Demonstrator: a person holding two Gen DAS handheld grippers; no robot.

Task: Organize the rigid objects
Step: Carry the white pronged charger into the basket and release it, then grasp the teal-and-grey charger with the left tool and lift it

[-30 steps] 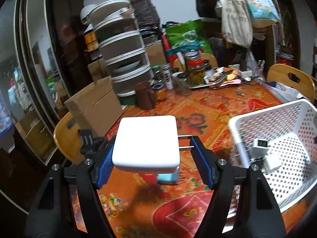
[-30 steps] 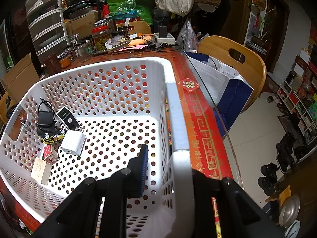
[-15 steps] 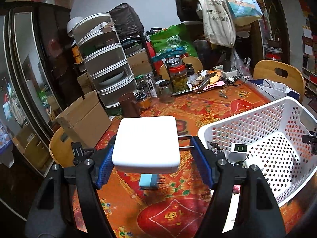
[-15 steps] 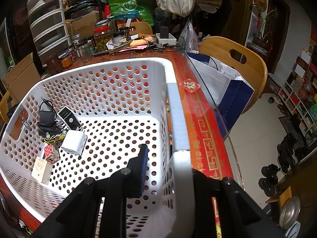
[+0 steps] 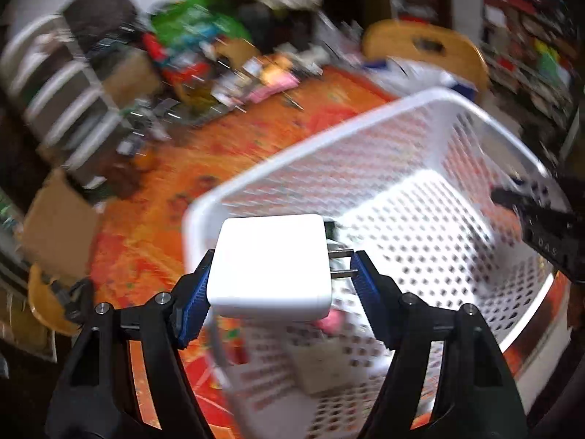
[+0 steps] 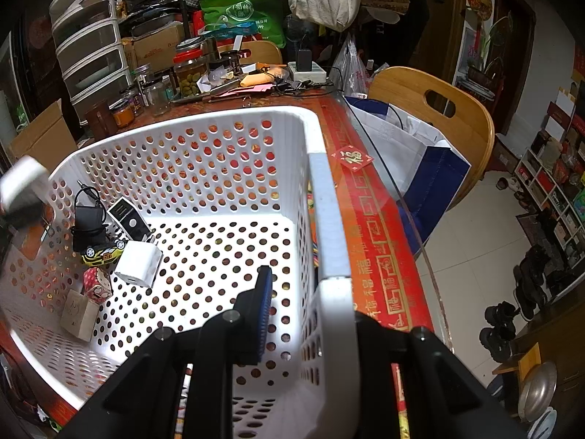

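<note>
White plastic basket [image 6: 234, 168] on the orange bench [image 5: 219, 153], with lots of bare floor in the middle. Clamped at its right rim by the right gripper [image 6: 310, 314], jaws pinching the wall. Held over the near left rim by the left gripper [image 5: 279, 289]: white plug block [image 5: 270, 263], square, smooth, two metal prongs, jaws squeezing it.

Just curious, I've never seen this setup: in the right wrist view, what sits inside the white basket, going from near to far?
Tan block → pink patterned box → white charger cube → yellow toy car → black adapter.
</note>
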